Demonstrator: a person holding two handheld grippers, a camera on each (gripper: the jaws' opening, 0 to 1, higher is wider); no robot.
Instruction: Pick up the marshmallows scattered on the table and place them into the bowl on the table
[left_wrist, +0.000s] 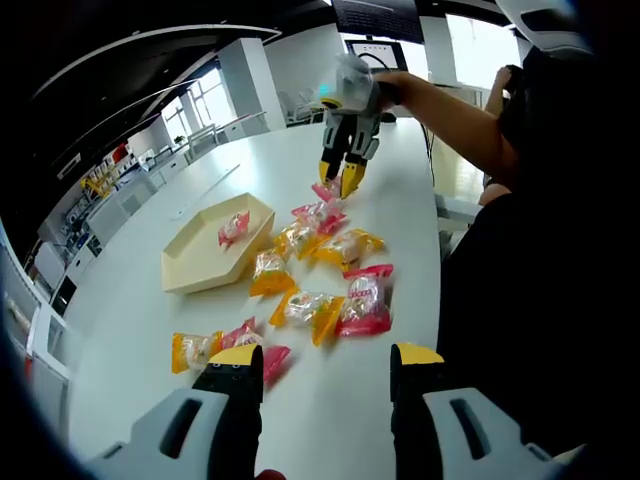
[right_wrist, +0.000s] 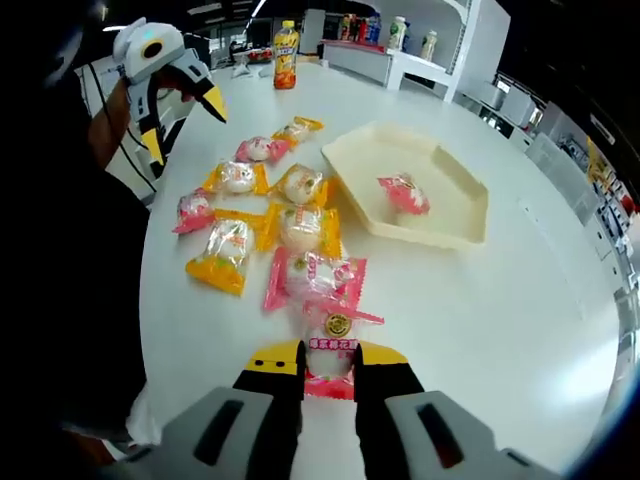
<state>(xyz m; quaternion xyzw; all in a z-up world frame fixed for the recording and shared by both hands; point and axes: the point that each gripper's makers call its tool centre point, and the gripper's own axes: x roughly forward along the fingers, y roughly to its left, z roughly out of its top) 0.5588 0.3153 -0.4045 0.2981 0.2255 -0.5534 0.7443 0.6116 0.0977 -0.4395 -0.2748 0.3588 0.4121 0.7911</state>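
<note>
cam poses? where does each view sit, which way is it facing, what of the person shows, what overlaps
Left gripper view: rides the left tool, looks down the white table over the packets to the bowl and the right tool; a forearm and dark torso show.
Right gripper view: rides the right tool, jaws on a pink marshmallow packet, facing back toward the left tool; dark clothing along the left edge.
Shared: bowl holding one pink packet, scattered packets, each other's tool.
</note>
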